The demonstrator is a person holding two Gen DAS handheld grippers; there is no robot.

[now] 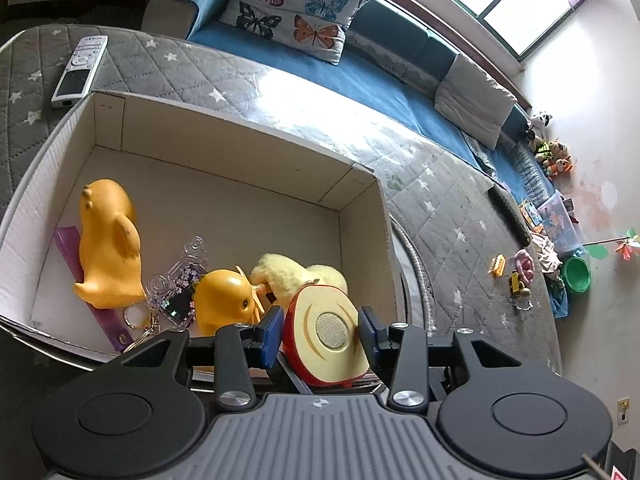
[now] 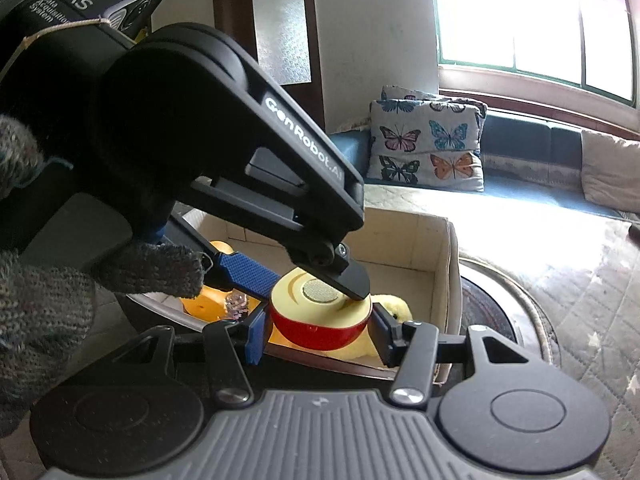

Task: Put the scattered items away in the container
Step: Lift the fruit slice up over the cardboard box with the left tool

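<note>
Left gripper (image 1: pixel 320 328): it is closed on the toy apple half (image 1: pixel 332 326); the two blue pads are pressed against the opposite sides of it.
Right gripper (image 2: pixel 318 332): the same apple half is gripped by it, a little lower on the red skin, with one pad on each side.
Toy apple half: it is held in the air by both grippers, above the near edge of the cardboard box (image 1: pixel 240 120). The pale cut face with a grey round patch is turned up.
Hand: a grey knitted glove (image 2: pixel 152 272) is seen around the handle of the left gripper.
Inside the box: a large orange toy (image 1: pixel 108 244) is laid on a purple strip (image 1: pixel 70 252). A smaller orange toy (image 1: pixel 226 300), a clear keychain (image 1: pixel 176 288) and a yellow plush (image 1: pixel 292 276) are found near the front wall.
Around the box: a grey remote (image 1: pixel 80 72) is placed on the quilted star cover (image 1: pixel 440 200), just beside the far corner of the box.
Behind: a butterfly cushion (image 1: pixel 296 12) is leaned on the blue sofa.
</note>
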